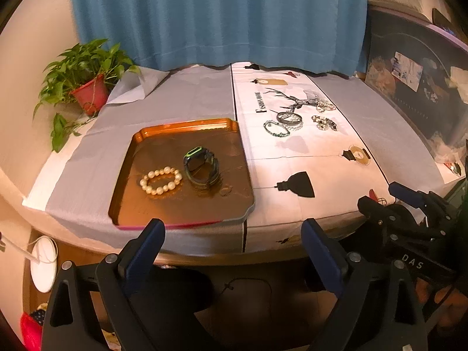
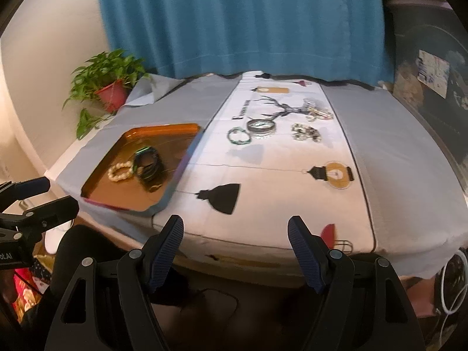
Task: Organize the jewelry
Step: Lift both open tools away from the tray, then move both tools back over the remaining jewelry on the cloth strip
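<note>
Both grippers (image 1: 231, 234) (image 2: 235, 231) hang open and empty, so next up looks like grabbing the green bead bracelet (image 2: 239, 136) at 12 o'clock for the tray (image 2: 96, 181).

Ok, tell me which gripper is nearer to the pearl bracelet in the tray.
Left. The left gripper hangs open just off the table edge in front of the tray holding the pearl bracelet; the right gripper is open further right, before the white runner.
</note>
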`<state>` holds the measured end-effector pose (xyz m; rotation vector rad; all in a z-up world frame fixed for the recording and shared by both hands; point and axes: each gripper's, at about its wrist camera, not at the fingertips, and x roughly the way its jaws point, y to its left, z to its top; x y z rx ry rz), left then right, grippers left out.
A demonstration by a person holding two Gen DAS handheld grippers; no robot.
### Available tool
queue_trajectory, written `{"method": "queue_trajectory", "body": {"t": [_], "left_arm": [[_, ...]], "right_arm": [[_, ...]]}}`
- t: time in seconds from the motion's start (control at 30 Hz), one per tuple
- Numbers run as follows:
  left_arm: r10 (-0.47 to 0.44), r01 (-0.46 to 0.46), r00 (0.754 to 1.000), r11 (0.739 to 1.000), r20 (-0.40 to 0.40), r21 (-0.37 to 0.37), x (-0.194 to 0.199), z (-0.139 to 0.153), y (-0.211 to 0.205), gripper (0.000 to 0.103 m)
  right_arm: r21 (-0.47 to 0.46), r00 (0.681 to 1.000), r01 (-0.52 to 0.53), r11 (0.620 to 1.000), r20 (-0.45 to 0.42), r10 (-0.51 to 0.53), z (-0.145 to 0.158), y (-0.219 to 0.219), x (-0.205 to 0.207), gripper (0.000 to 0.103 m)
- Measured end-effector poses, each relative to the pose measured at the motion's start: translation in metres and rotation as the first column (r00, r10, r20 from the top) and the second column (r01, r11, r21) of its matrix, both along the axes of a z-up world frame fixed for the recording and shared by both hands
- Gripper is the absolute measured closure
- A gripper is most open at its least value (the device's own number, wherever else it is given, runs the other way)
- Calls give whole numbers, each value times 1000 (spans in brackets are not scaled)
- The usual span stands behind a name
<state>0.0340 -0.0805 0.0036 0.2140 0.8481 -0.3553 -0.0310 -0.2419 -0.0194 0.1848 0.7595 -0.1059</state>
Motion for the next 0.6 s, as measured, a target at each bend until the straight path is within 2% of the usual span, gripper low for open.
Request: {"method": "queue_trajectory", "body": {"t": [0.27, 0.6], "left_arm": [[-47, 47, 999, 998, 10, 38, 16, -2, -30, 10], [-89, 88, 996, 996, 26, 34, 36, 2, -59, 10]], "right_arm": [[7, 998, 68, 998, -5, -68, -5, -34, 7, 29], [9, 990, 139, 990, -9, -139, -9, -71, 11, 29]]}}
